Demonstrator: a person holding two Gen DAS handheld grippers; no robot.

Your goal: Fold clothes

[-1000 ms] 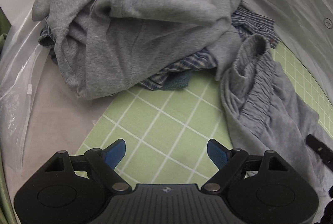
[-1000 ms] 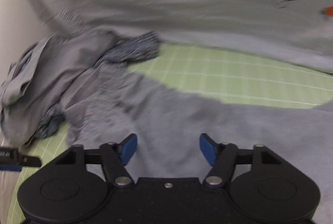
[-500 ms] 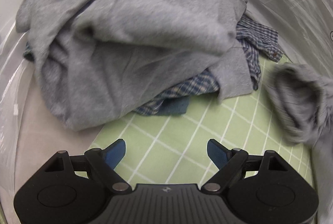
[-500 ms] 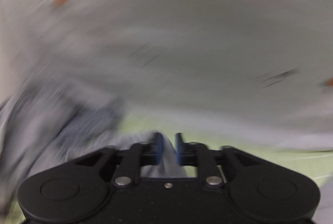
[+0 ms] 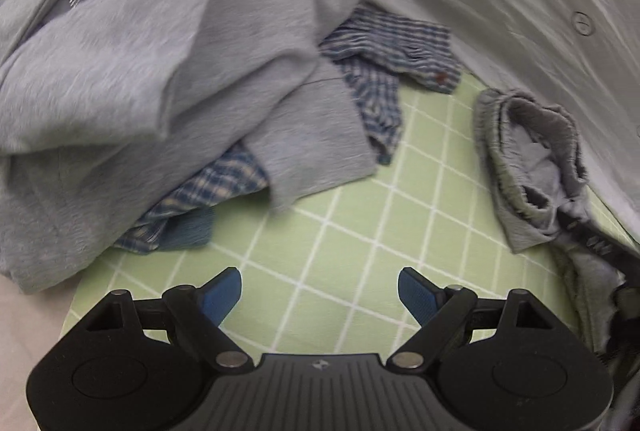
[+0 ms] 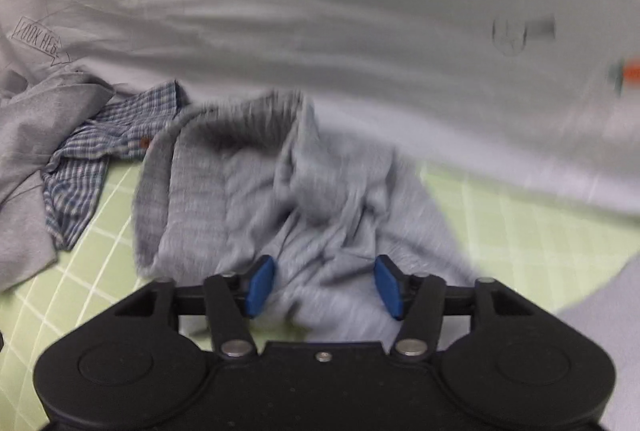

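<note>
Grey shorts (image 6: 304, 199) with a gathered elastic waistband lie bunched on the green checked mat (image 6: 520, 231), the waistband end gaping toward the white sheet (image 6: 360, 31) that rises along the mat's far edge. The right gripper (image 6: 323, 285) hovers just over the near end of the shorts, its blue fingers (image 6: 260, 285) spread apart with cloth showing between them but nothing pinched; whether the pads touch the fabric cannot be told through the blur. In the left wrist view the same shorts (image 5: 528, 167) sit toward the mat's right edge, and a dark part of the right gripper reaches in beside them. The left gripper (image 5: 321, 295) is released, fingers (image 5: 222, 293) wide, above bare mat (image 5: 340, 251) near its front edge. Beyond it, at the mat's left side, a heap of grey garments (image 5: 140, 71) is piled over a blue plaid shirt (image 5: 384, 71), whose checked cloth pokes out beneath the heap and toward the far edge. The shorts lie apart from that heap.
</note>
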